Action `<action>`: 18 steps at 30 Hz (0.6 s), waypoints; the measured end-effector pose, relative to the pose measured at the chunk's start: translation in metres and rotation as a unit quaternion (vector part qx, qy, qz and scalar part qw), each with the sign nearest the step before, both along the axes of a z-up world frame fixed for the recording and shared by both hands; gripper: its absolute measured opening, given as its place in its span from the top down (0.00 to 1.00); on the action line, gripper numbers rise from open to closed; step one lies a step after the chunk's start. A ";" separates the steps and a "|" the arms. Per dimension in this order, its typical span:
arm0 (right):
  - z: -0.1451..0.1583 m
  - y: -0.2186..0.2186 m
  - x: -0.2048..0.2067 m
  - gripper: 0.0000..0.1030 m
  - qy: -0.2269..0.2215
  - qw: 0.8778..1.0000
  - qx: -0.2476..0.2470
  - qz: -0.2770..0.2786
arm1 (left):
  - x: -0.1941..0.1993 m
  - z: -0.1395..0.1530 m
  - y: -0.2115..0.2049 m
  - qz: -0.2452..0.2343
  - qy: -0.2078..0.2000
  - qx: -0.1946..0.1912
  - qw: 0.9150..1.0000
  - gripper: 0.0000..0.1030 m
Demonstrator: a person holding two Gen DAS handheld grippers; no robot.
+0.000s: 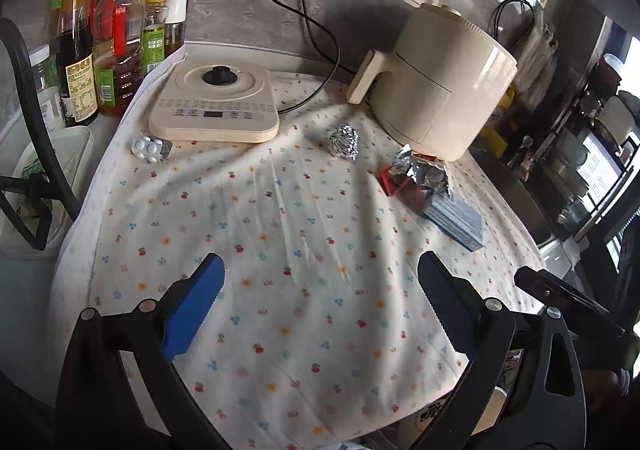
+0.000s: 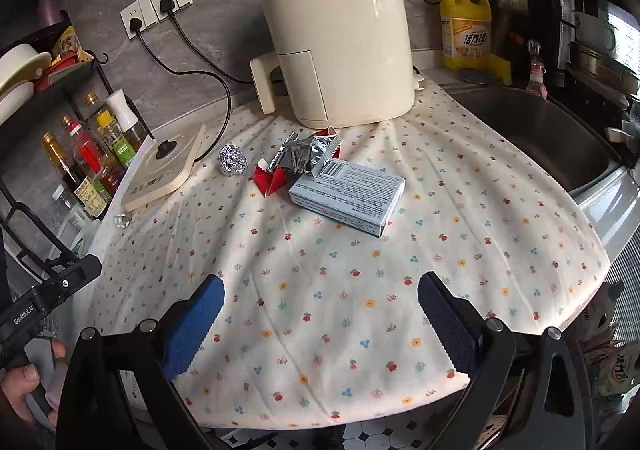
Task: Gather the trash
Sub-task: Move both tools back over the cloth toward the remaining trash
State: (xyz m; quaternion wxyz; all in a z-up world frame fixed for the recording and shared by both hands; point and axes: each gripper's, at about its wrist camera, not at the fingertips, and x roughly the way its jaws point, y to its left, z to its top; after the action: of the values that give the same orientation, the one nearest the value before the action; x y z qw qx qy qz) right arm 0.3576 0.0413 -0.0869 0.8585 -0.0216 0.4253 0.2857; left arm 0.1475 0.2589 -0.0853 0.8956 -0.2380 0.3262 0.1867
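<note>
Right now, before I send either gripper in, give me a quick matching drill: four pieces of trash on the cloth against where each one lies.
Things:
1. foil ball
2. pill blister
3. torn wrapper
4. blue box

Places:
A. at the heating base's front corner
B. nearest the right gripper
C. alone between heating base and air fryer
D. just before the air fryer, overlapping the box

Pairs: 1-C, 2-A, 3-D, 4-B
</note>
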 end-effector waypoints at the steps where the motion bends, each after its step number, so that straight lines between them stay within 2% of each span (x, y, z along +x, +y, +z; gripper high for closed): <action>1: -0.001 0.005 0.002 0.08 0.001 1.000 -0.001 0.000 | 0.002 -0.001 0.006 0.002 0.001 0.001 1.000 0.07; 9: -0.006 0.032 0.014 0.08 0.004 1.000 -0.010 -0.013 | 0.011 -0.009 0.043 0.028 0.000 0.017 0.999 0.09; 15: -0.011 0.041 0.026 0.08 0.007 0.999 -0.020 -0.024 | 0.022 -0.022 0.078 0.081 0.022 0.017 0.996 0.27; 18: -0.012 0.047 0.033 0.08 0.009 0.999 -0.022 -0.029 | 0.034 -0.028 0.093 0.118 0.055 0.044 0.991 0.39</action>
State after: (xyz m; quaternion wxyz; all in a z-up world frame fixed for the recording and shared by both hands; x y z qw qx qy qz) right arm 0.3907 0.0886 -0.0992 0.8620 -0.0254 0.4390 0.2520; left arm 0.1819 0.3517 -0.1134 0.8576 -0.2245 0.3361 0.3180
